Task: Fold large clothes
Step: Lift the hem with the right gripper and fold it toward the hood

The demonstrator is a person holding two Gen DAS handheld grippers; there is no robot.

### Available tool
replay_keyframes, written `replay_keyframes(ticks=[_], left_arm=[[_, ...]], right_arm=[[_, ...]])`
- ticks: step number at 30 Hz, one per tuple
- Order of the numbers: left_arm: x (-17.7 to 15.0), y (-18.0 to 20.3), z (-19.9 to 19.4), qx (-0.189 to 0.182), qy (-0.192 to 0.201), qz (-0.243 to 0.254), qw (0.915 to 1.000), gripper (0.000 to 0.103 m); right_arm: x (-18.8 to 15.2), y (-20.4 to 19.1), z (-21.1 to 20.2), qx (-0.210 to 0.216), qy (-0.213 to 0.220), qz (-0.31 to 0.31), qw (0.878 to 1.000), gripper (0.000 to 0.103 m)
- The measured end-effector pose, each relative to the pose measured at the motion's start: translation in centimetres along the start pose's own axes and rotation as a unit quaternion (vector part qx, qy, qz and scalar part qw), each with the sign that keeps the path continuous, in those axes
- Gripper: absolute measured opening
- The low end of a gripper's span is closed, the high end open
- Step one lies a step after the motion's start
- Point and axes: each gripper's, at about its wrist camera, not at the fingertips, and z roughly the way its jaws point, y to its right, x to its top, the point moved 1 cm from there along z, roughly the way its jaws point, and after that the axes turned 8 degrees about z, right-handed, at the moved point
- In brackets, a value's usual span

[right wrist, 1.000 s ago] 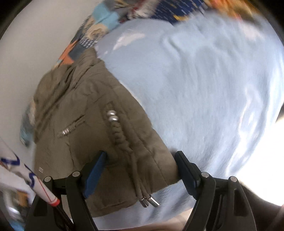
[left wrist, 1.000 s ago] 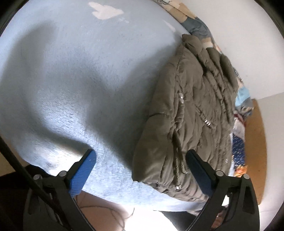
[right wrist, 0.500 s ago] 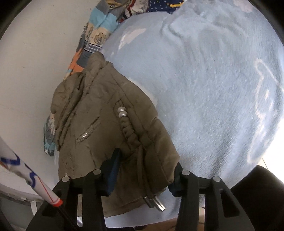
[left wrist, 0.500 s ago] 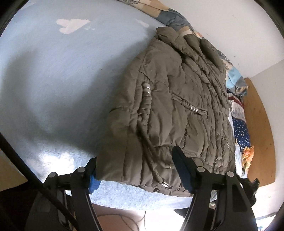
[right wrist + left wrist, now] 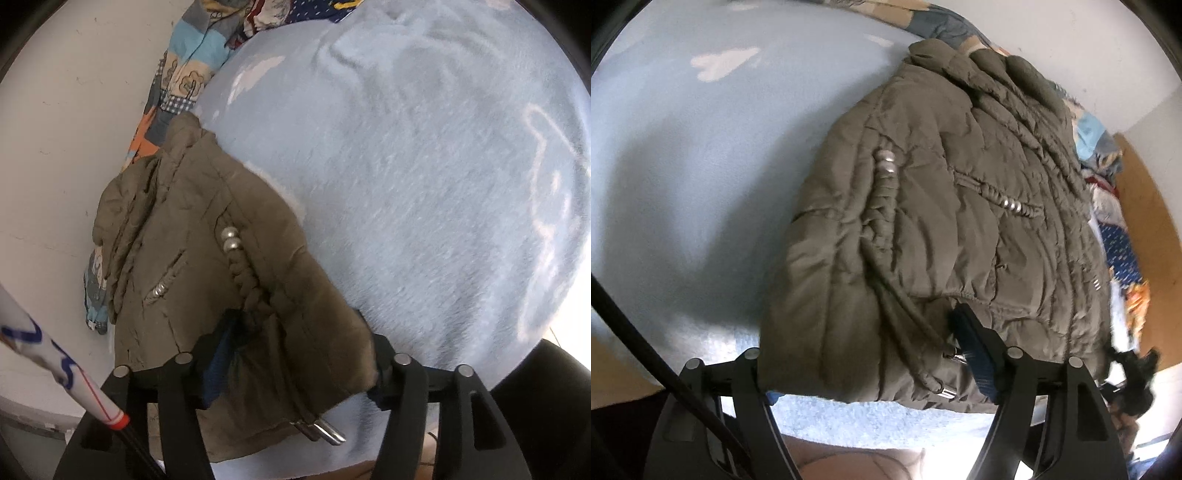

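An olive-green padded jacket (image 5: 923,229) is seen lying folded on a pale blue fleece blanket (image 5: 701,166), filling the centre and right of the left wrist view and the lower left of the right wrist view, with its collar toward the top of each frame and its hem at the bottom edge. The left hand-held gripper (image 5: 871,373) is set astride the hem corner in the lower middle of its frame: the jaws are opening at this moment, the jacket's edge is between them, one blue-padded finger (image 5: 975,354) is laid on top of the fabric at lower right and the other is hidden beneath the corner at lower left; whether the pads are pressing cannot be told for sure. The right hand-held gripper (image 5: 295,358) is likewise placed around the hem in the bottom centre of its view, jaws opening, cloth bunched between them, a blue pad (image 5: 218,362) sunk into a fold on the left side and the other finger tucked against the jacket's right edge. A braided drawstring (image 5: 247,273) with silver beads is draped down the front, its metal tips (image 5: 321,432) hanging off the hem at the bottom of the frame. Patterned, colourful bedding (image 5: 184,74) is bunched along the white wall (image 5: 74,110) at upper left in the right wrist view
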Motion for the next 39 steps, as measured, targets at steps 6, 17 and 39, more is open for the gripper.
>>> replay_keyframes(ticks=[6, 17, 39], left_arm=[[-0.1, 2.5, -1.1, 0.061, 0.038, 0.087, 0.9936, 0.055], [-0.5, 4.9, -0.6, 0.132, 0.052, 0.166, 0.9758, 0.044], [-0.5, 6.1, -0.2, 0.153, 0.074, 0.192, 0.9667, 0.032]], right_arm=[[-2.3, -5.0, -0.8, -0.070, 0.044, -0.171, 0.982, 0.023], [-5.0, -8.6, -1.5, -0.145, 0.113, -0.312, 0.932, 0.017], [-5.6, -9.1, -0.5, -0.169, 0.110, -0.327, 0.923, 0.017]])
